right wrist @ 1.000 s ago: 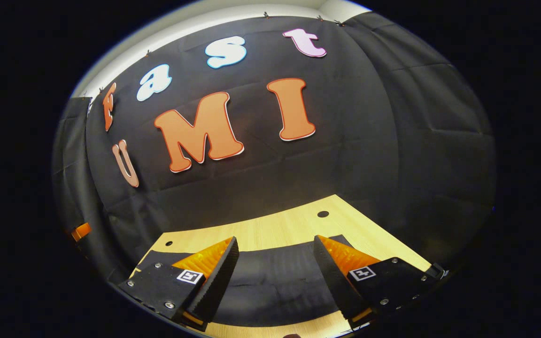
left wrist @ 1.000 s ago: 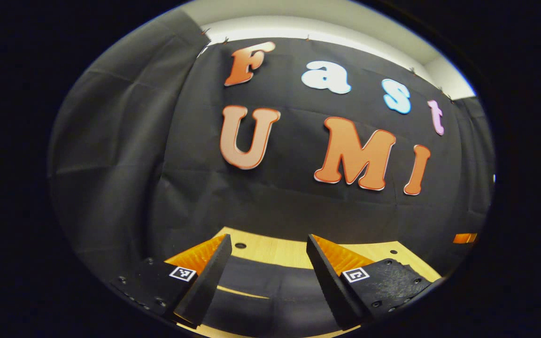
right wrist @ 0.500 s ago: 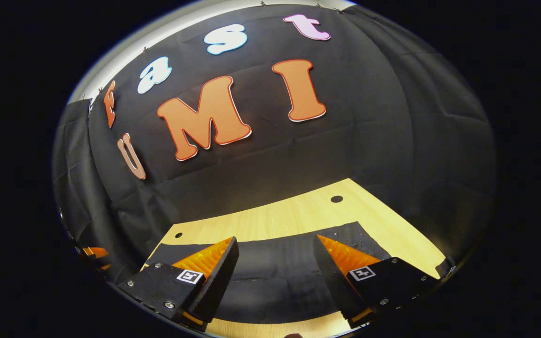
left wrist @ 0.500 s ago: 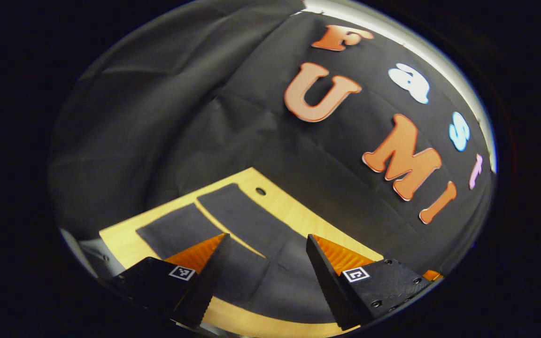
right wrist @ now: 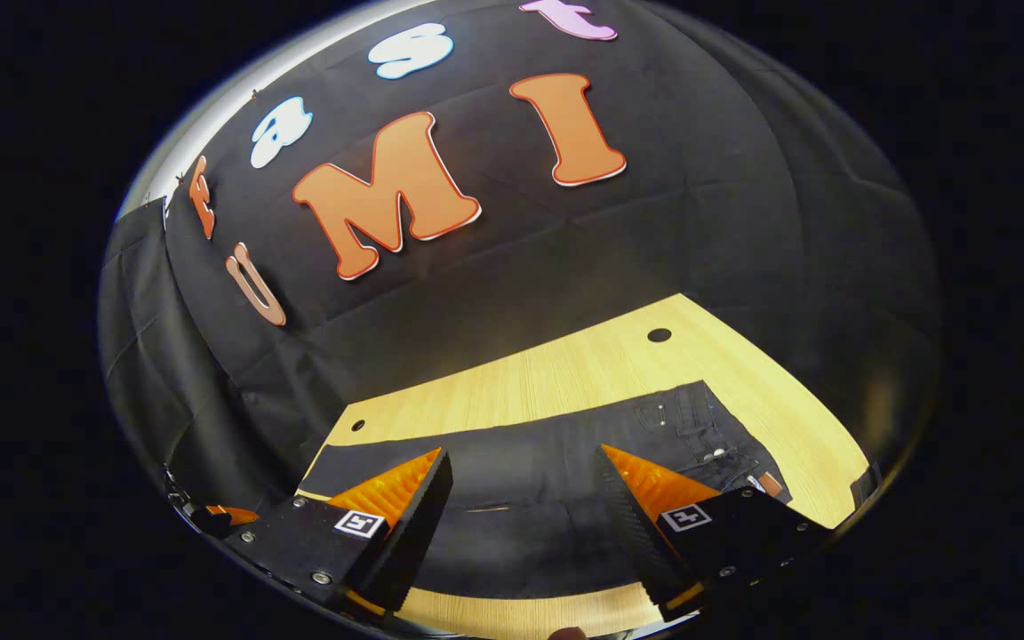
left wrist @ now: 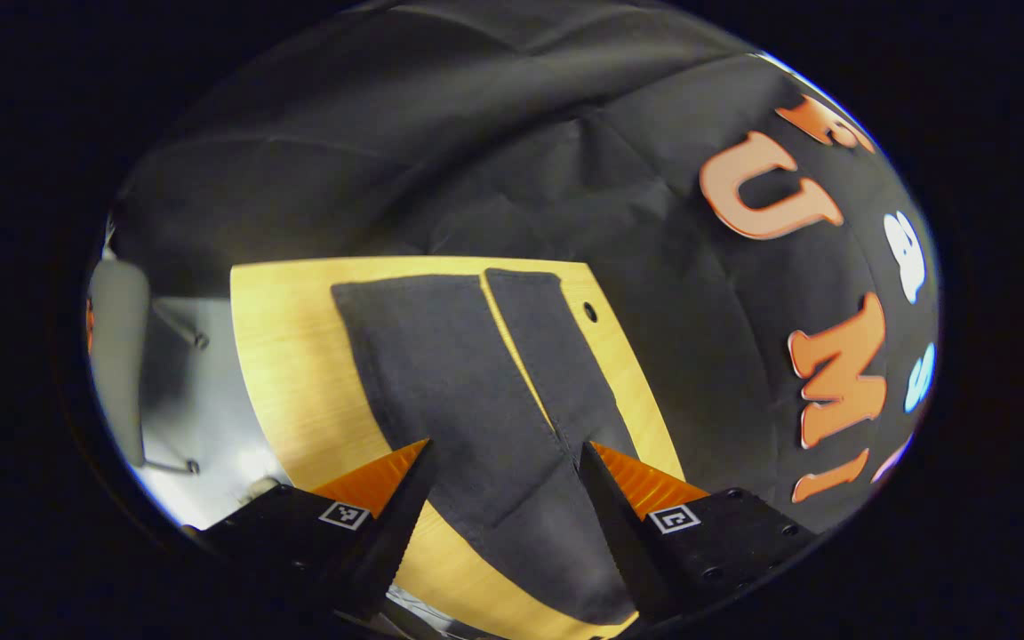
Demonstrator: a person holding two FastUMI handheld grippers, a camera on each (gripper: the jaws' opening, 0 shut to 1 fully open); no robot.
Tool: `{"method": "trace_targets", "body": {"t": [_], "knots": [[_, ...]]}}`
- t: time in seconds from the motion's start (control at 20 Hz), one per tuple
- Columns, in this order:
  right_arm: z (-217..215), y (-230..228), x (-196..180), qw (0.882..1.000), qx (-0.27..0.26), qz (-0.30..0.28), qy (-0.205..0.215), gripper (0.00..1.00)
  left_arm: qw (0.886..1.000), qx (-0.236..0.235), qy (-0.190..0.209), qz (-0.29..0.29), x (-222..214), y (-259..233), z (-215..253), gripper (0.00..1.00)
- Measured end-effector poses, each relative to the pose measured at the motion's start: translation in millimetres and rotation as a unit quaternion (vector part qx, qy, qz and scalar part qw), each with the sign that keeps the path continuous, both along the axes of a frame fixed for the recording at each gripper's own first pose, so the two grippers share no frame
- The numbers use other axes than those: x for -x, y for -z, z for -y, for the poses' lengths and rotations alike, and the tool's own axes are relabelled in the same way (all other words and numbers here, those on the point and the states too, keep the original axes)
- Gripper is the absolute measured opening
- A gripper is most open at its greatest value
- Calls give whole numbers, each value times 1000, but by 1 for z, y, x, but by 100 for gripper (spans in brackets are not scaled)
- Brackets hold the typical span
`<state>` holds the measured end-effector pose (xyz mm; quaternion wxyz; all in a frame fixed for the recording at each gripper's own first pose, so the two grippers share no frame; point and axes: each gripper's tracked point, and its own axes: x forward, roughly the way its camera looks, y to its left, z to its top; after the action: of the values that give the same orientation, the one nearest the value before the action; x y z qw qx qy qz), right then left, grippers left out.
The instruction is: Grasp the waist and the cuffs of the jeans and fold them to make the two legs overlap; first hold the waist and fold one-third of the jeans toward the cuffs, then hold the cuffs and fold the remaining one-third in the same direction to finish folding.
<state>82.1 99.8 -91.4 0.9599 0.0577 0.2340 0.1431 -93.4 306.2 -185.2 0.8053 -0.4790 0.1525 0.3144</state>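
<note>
Left gripper [left wrist: 499,498] fingers spread wide above the dark jeans [left wrist: 468,382], right gripper [right wrist: 521,507] fingers spread wide too, jeans lying flat on the wooden desk [left wrist: 299,373], two legs side by side, waist [right wrist: 708,436] near the right gripper

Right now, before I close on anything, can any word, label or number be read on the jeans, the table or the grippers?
Jeans: no readable text; the small patch at the waist is too small to read.
Left gripper and right gripper: square coded markers only, patterns and no words.
Table: none.
</note>
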Motion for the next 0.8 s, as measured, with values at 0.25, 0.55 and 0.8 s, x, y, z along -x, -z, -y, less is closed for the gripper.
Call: {"method": "trace_targets", "body": {"t": [0.25, 0.55, 0.8], "knots": [[10, 4, -1, 1000, 24, -11, 11, 97, 993, 108, -48, -32, -1, 57, -14, 98], [24, 8, -3, 999, 23, -26, 36, 97, 987, 109, -67, -97, -5, 87, -33, 98], [34, 9, -5, 998, 32, -33, 51, 97, 983, 117, -76, -121, -20, 101, -34, 96]]}}
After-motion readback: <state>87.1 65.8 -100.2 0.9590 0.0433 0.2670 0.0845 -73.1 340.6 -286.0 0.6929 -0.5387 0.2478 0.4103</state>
